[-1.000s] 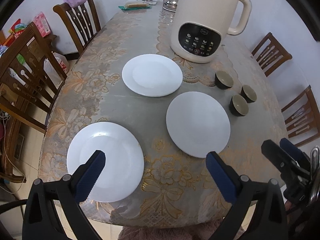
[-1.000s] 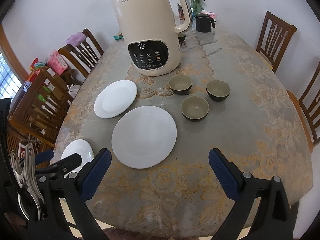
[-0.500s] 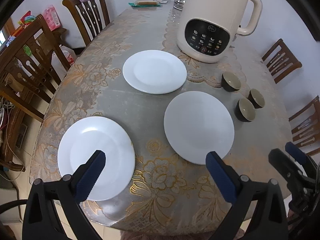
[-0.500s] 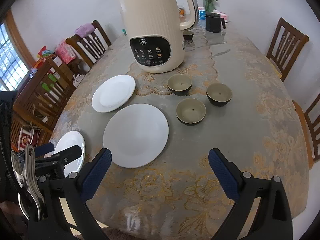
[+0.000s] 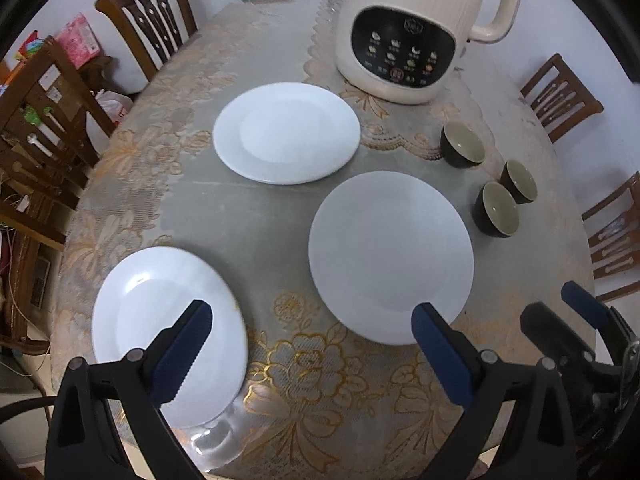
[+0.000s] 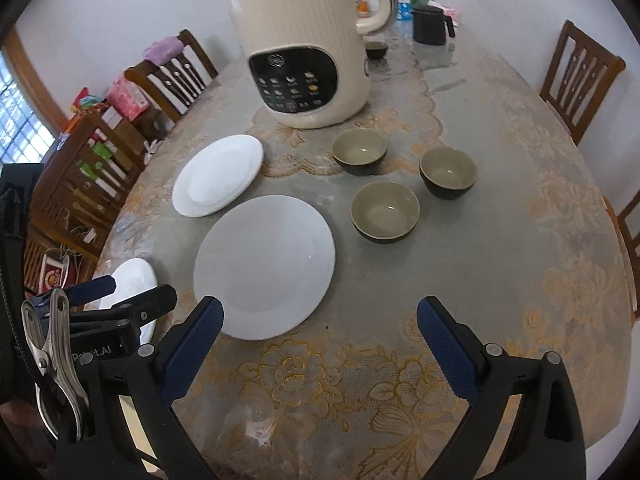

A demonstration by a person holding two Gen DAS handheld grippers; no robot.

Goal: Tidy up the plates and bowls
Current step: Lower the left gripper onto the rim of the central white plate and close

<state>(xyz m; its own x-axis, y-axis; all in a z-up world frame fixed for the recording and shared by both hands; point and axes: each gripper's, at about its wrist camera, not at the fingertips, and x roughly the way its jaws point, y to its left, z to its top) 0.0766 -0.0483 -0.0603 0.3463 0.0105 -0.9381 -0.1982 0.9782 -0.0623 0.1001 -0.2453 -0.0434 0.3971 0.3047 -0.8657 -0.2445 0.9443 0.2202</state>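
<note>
Wooden chairs (image 5: pixel 156 28) ring a desk (image 6: pixel 520 240) under a lace-patterned cover, where a cream kettle (image 6: pixel 304 40) stands. Three white plates (image 5: pixel 390 254) lie apart; three dark bowls (image 6: pixel 385 212) cluster beside them. The left claw (image 5: pixel 312 344) hangs spread over the nearest plate (image 5: pixel 160 320), and the right claw (image 6: pixel 320 332) is spread and empty too. To stack well, I'd pinch that plate's rim and lift it level.

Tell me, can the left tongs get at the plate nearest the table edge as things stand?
Probably yes. The left tongs are open and empty, one finger already over the near plate. Nothing lies on that plate or between them, so the way looks free.
</note>
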